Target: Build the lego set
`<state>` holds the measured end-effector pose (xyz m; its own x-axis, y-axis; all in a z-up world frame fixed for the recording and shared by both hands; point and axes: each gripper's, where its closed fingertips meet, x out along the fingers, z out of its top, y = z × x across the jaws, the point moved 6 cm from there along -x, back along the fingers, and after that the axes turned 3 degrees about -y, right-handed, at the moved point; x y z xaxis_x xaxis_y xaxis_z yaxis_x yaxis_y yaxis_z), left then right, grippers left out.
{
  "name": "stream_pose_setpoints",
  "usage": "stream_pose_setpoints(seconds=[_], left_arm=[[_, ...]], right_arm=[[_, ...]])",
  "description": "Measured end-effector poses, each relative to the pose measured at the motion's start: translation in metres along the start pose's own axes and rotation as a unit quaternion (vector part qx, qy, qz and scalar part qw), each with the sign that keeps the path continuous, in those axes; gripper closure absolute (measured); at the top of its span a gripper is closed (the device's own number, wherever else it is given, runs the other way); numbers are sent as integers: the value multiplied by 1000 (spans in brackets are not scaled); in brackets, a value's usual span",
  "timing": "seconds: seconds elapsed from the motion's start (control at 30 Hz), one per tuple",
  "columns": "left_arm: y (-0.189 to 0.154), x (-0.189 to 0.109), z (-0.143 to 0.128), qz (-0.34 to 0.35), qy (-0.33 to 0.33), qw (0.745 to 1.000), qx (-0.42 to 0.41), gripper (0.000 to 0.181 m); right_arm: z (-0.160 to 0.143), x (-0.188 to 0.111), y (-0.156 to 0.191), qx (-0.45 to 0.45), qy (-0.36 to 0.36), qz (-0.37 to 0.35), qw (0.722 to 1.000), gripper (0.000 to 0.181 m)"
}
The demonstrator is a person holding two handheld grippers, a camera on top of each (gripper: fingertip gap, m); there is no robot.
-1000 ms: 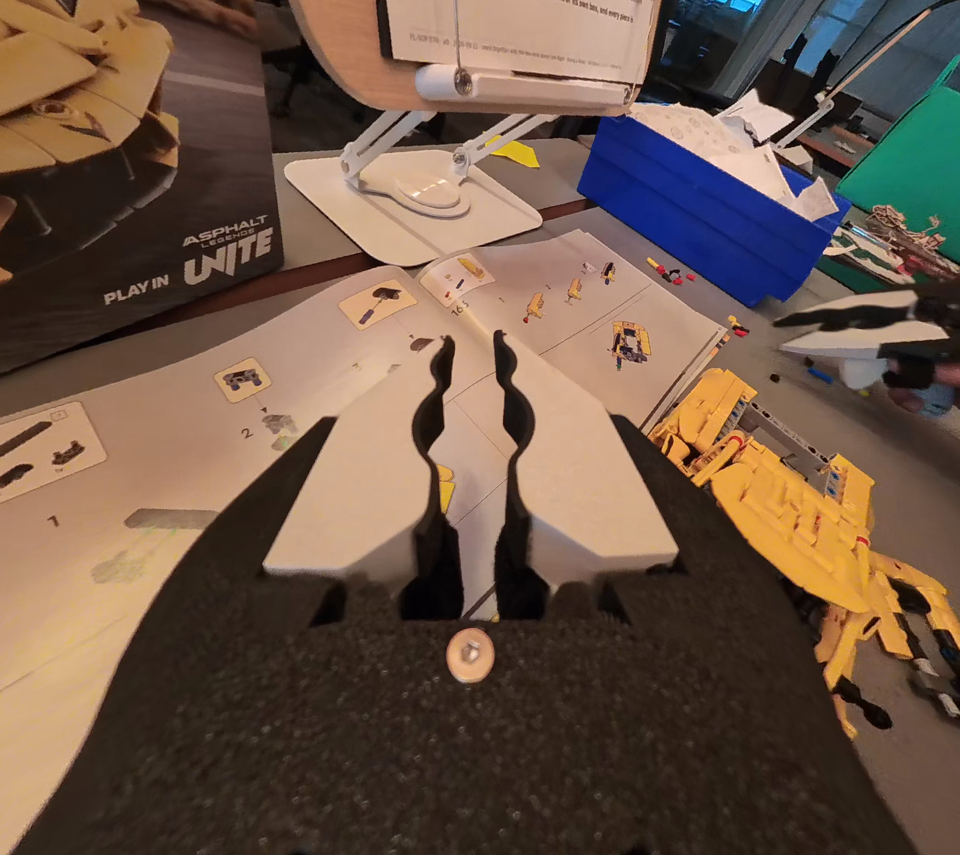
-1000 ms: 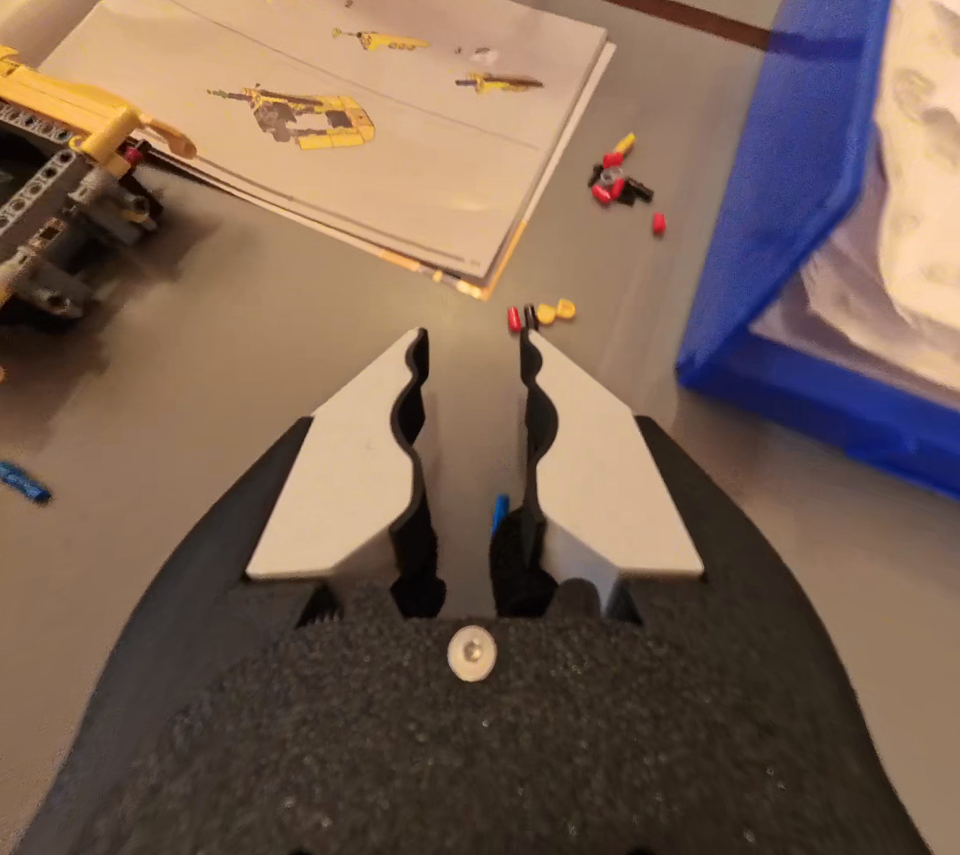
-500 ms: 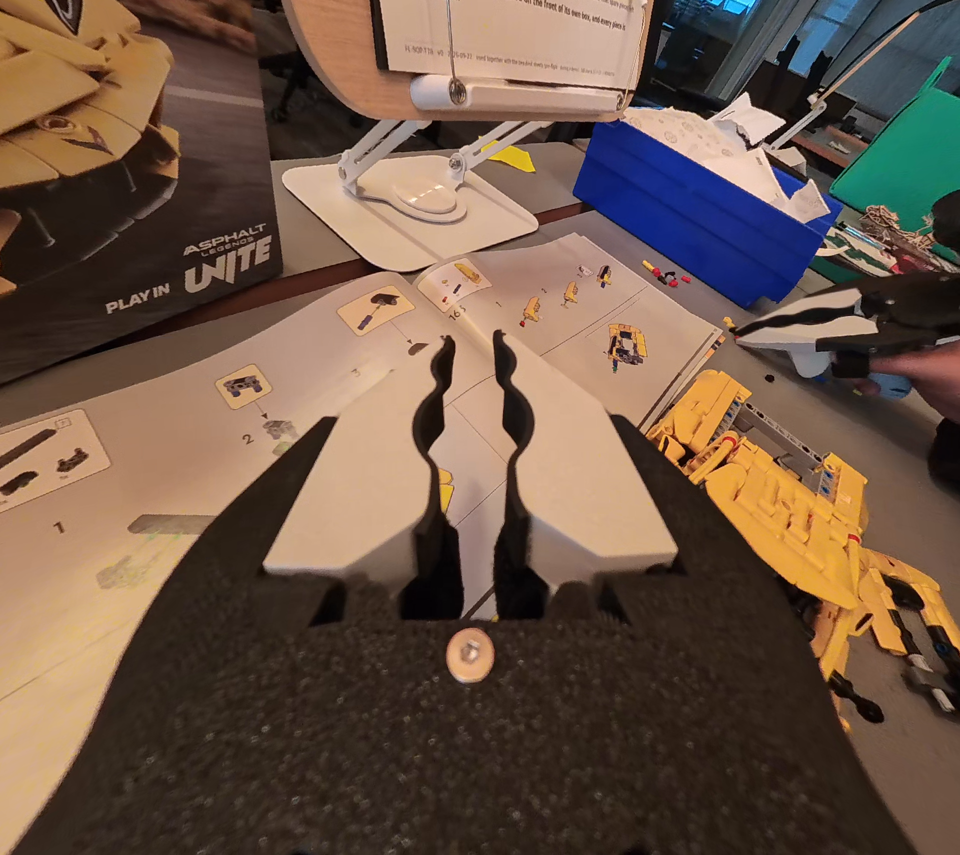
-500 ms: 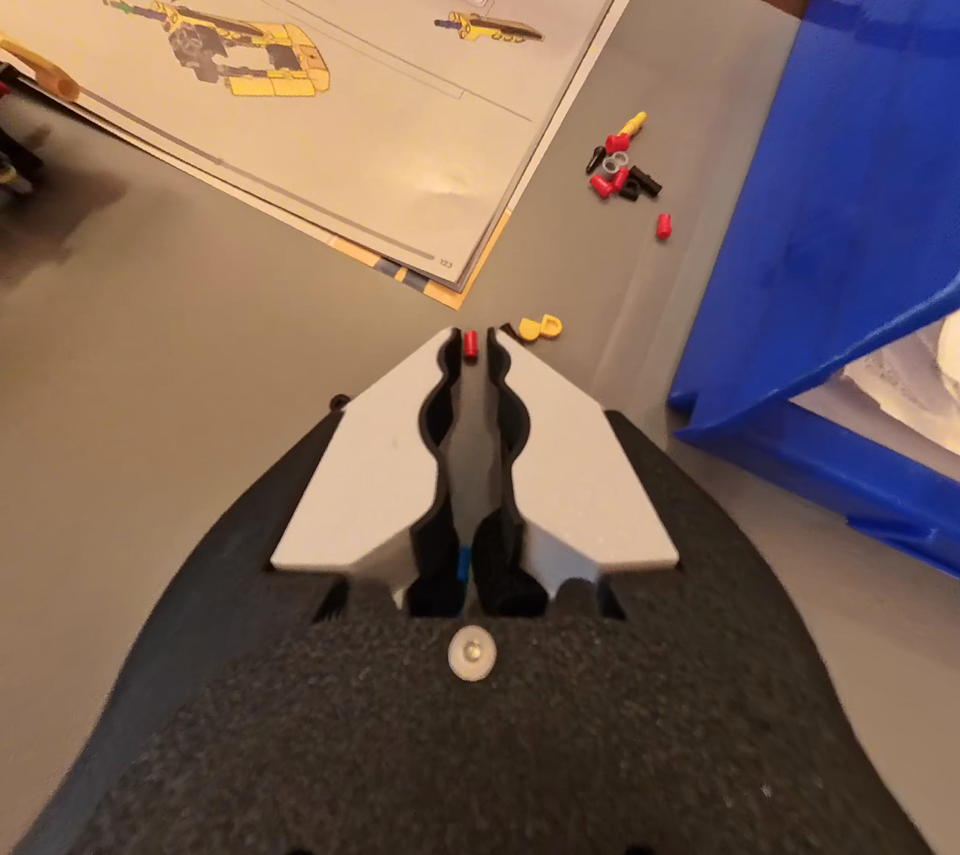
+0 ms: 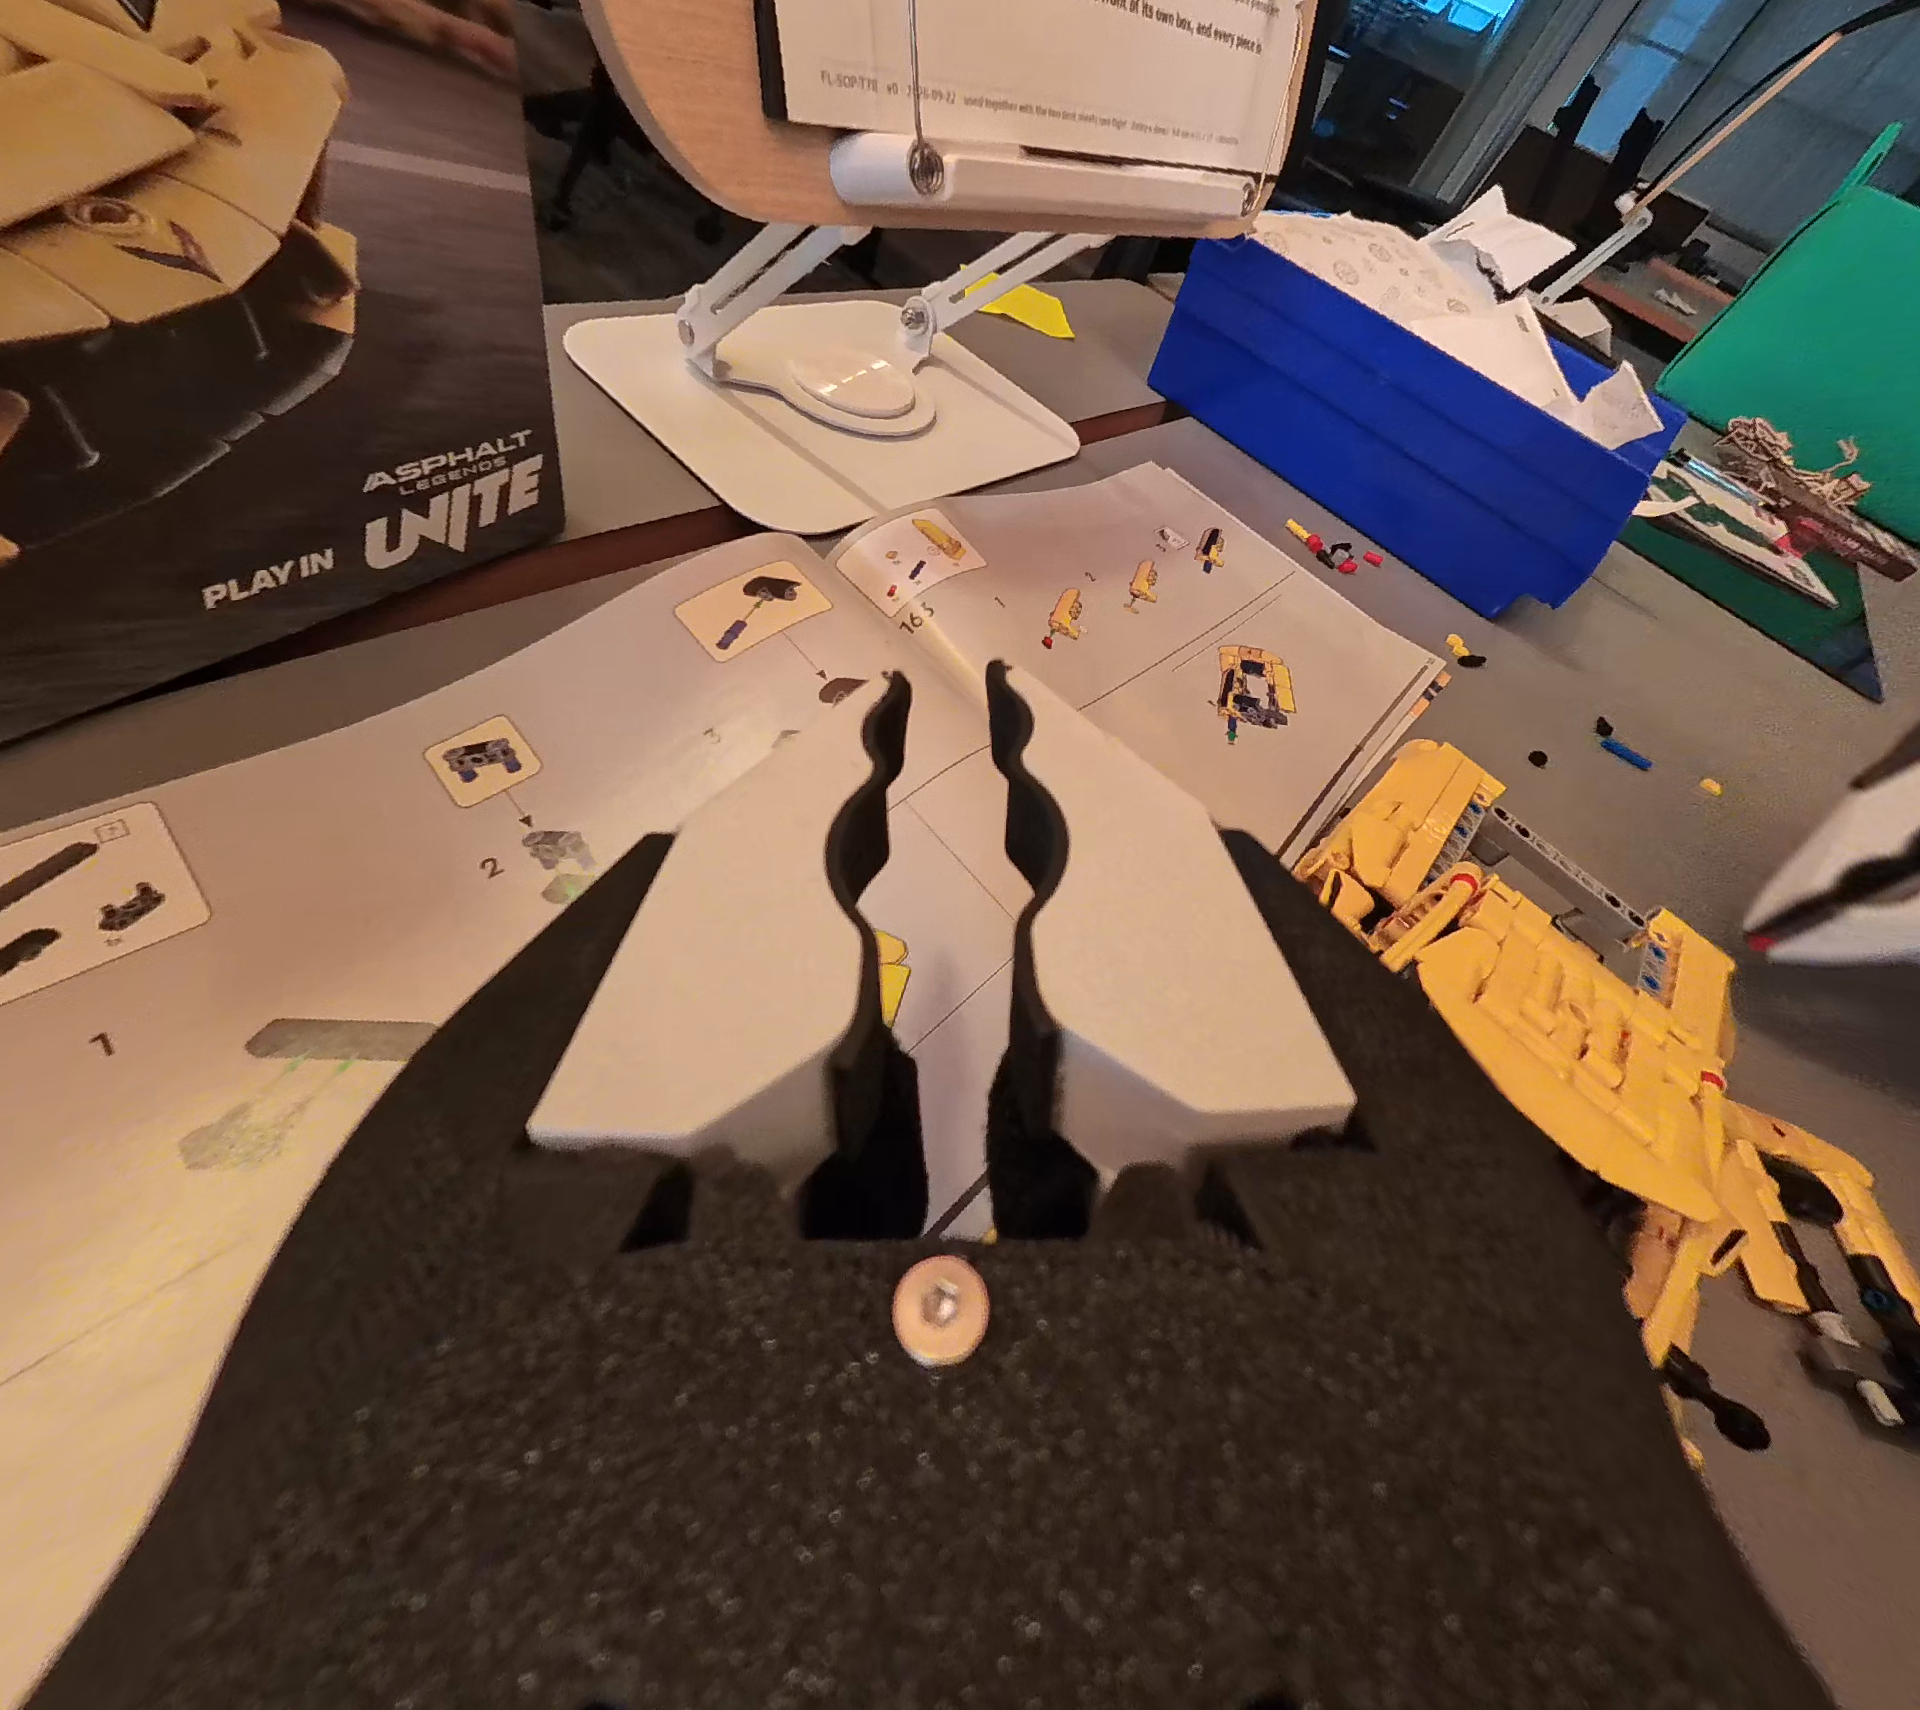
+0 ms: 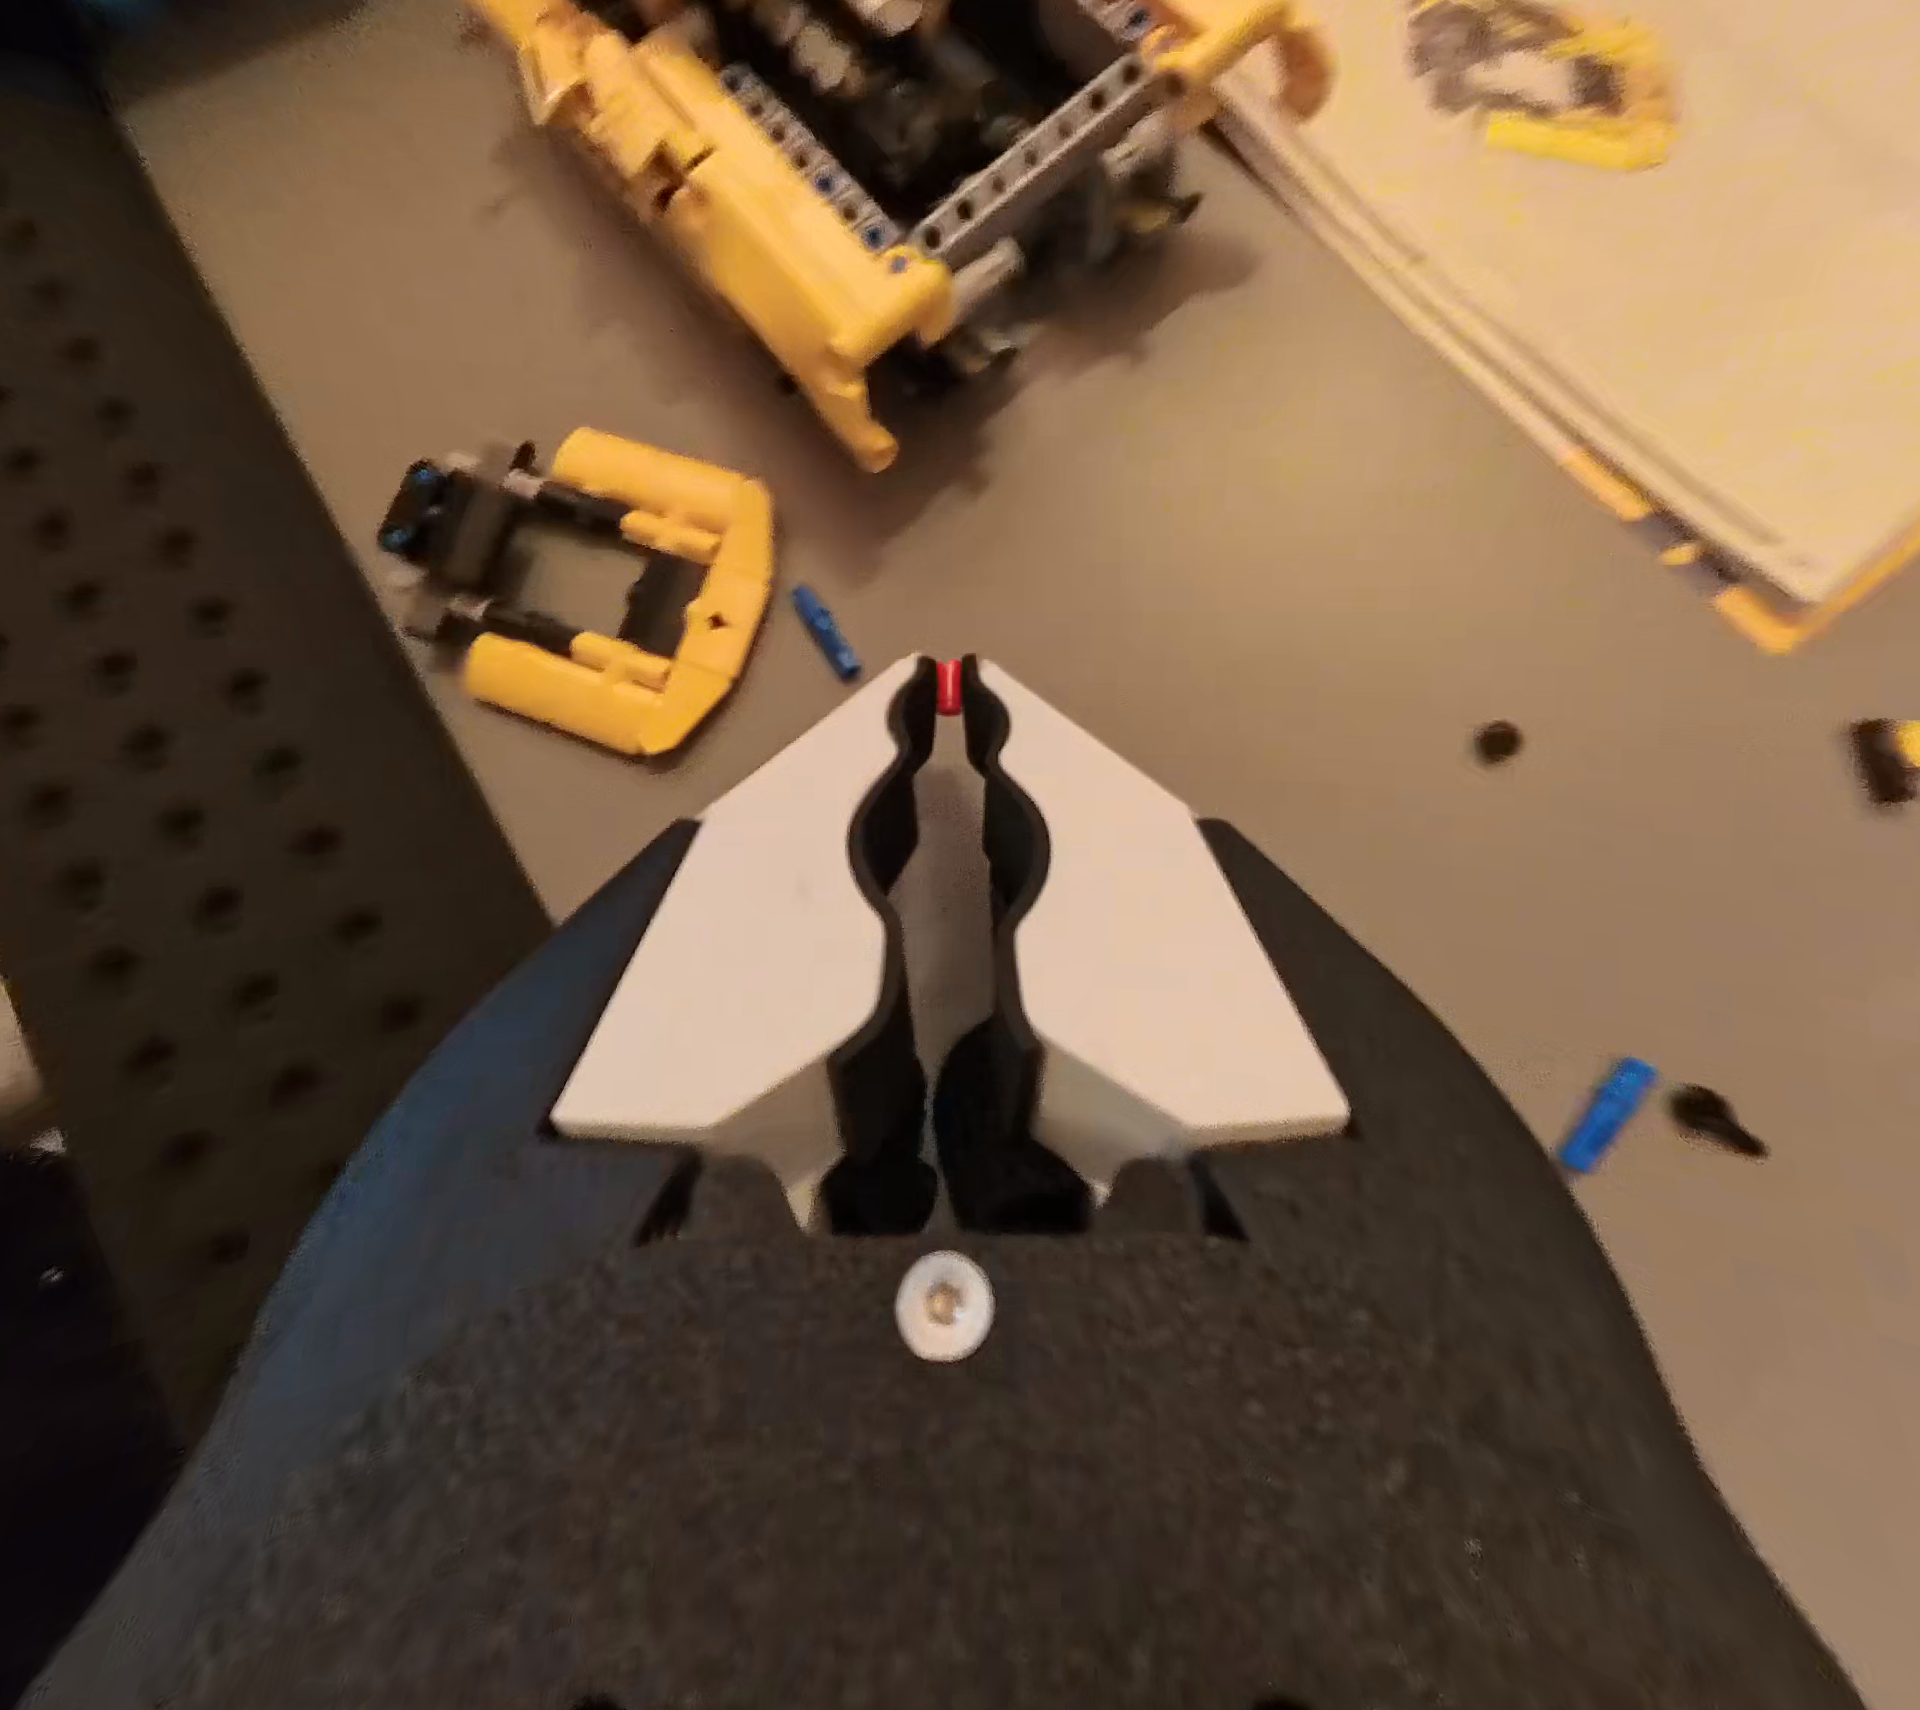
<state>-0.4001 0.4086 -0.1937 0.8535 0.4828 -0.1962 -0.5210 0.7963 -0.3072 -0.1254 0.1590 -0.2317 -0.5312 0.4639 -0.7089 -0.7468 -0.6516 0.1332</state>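
The right gripper [image 6: 948,668] pinches a tiny red Lego pin [image 6: 948,687] at the very tips of its two white fingers [image 6: 774,922], which are drawn almost together around it. It hangs above a grey table [image 6: 1299,725]. Just ahead and to the left of the tips lies a loose blue pin [image 6: 826,632], and beside that a small U-shaped subassembly [image 6: 613,590] of yellow and black pieces. Farther ahead sits the large yellow Lego car model [image 6: 831,102], partly built, its grey beams and dark inner parts exposed; it is well apart from the held pin. The model's far right corner rests against the edge of an open instruction booklet [image 6: 1610,289]. To the right of the gripper, a few small black and blue pieces [image 6: 1605,1110] are scattered on the table. This view is blurred.

The left gripper [image 5: 940,673] holds nothing; its fingers stand a narrow gap apart, poised over the open pages of the booklet [image 5: 644,746]. The car model [image 5: 1538,995] lies to its right, just beside the booklet, and the right gripper's tip [image 5: 1839,891] shows at the right edge, above the model's far side. Beyond the booklet stand a white-based document stand [image 5: 831,403] holding a printed sheet, the set's box [image 5: 239,226] on the left, and a blue bin [image 5: 1382,413] of crumpled paper bags on the right. More tiny pieces [image 5: 1330,543] lie near the bin.
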Motion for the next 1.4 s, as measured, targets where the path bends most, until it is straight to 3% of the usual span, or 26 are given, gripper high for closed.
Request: stream_pose_setpoints(seconds=[0.1, 0.4, 0.5, 0.63, 0.8, 0.9, 1.27, 1.4], left_arm=[[0, 0, 0, 0, 0, 1000, 1, 167], [-1, 1, -1, -3, 6, 1000, 1, 166], [-1, 1, -1, -3, 5, 1000, -2, 166], [-1, 1, 0, -6, 2, 1000, -8, 167], [-1, 2, -2, -6, 8, 1000, -5, 166], [0, 1, -1, -4, 6, 1000, -5, 167], [-2, 1, -2, -8, 7, 1000, -8, 167], [-2, 1, -1, -7, 6, 1000, -6, 166]], right_arm=[[-9, 10, 13, 3, 11, 15, 1000, 177], [-19, 21, 10, -4, 9, 26, 1000, 176], [-18, 14, 8, 1, 5, 31, 1000, 163], [-17, -13, -30, 29, -38, -53, 997, 163], [-45, -42, -85, 86, -39, -176, 980, 163], [-57, -56, -97, 101, -45, -226, 968, 164], [-64, -46, -101, 111, 4, -228, 967, 174], [-53, -48, -94, 112, -4, -209, 972, 177]])
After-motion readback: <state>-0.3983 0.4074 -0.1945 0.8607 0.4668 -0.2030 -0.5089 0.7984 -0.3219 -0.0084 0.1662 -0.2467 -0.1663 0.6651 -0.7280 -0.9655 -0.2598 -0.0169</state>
